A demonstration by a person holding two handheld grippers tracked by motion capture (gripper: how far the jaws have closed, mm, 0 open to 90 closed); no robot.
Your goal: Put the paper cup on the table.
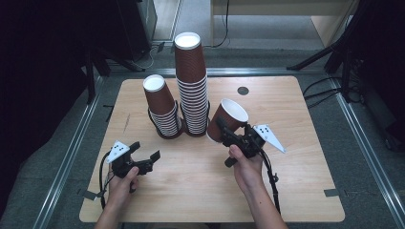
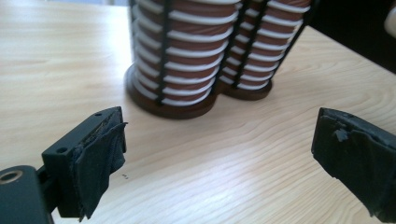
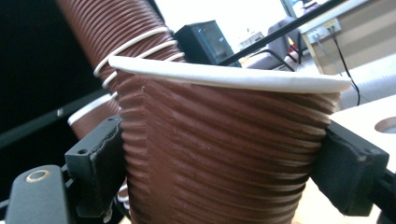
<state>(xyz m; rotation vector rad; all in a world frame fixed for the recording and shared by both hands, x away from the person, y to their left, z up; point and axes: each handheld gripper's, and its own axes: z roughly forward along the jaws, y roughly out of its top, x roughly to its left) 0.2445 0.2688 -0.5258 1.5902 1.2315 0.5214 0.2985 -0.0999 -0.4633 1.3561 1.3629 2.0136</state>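
A: Why is that one cup (image 1: 228, 119) tilted off to the side?

B: The right hand-held gripper (image 1: 235, 135) has its two jaws clamped on the ribbed brown wall, just under the white rim. In the right gripper view the pads press in from both sides. The cup sits lifted beside the right-hand stack, its mouth leaning up and to the right, probably so it clears the others.

A: And those stacks, why the black wire frame (image 1: 177, 128)?

B: It looks like a holder keeping two columns of nested cups from toppling. The tall stack (image 1: 191, 86) stands fairly straight; the short stack (image 1: 161, 106) leans left, so the rods matter.

A: What is the left hand-held gripper (image 1: 145, 155) doing?

B: Nothing yet. Its jaws stand wide apart with only bare bench (image 1: 296, 181) between them, aimed at the base of the holder from the near left. I judge it waits to steady the stacks or take a cup.
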